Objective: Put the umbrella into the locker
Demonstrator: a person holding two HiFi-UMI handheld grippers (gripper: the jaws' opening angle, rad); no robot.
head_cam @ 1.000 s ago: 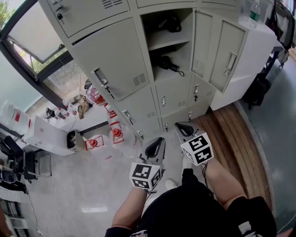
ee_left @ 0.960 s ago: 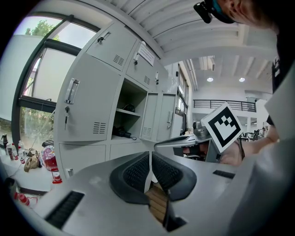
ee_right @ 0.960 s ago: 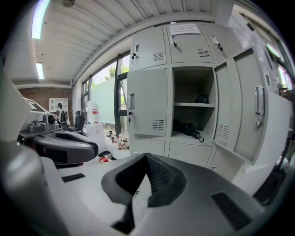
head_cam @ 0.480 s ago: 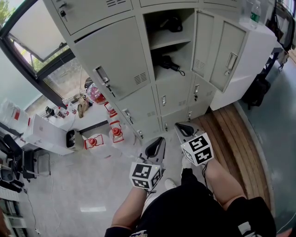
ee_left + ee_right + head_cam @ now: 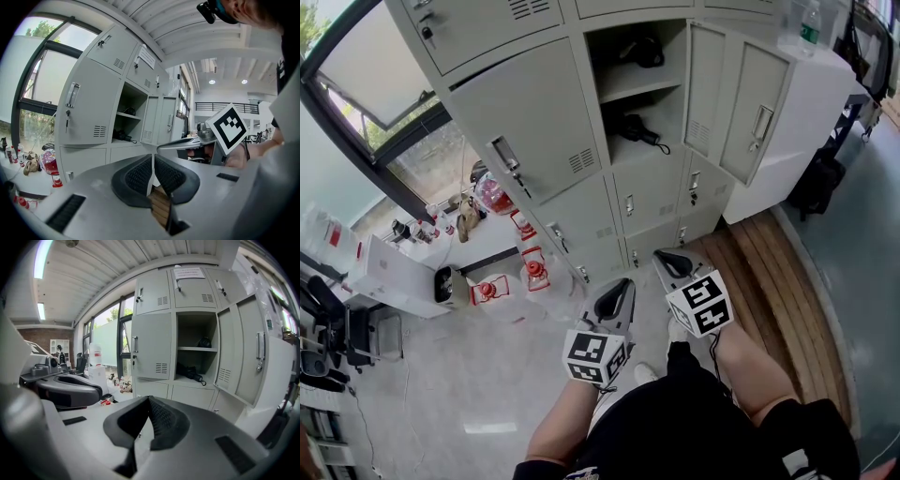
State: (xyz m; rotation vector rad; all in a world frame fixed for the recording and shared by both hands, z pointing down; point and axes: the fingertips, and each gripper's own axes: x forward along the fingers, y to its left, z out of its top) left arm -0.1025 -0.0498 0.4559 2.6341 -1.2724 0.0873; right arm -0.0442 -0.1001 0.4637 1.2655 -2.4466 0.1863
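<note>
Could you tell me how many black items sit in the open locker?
2: one black item on the upper shelf, the umbrella on the lower shelf; shadows may hide more.

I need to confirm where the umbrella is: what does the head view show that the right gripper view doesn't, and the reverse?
Only the head view shows the person's legs, the wooden platform beside the lockers and the marker cubes on the two grippers. Only the right gripper view shows the paper notice on a top locker door and the ceiling lights. Both show the open locker with the black umbrella lying on its lower shelf, a dark item on the upper shelf, and the left gripper and right gripper, both shut and empty.
</note>
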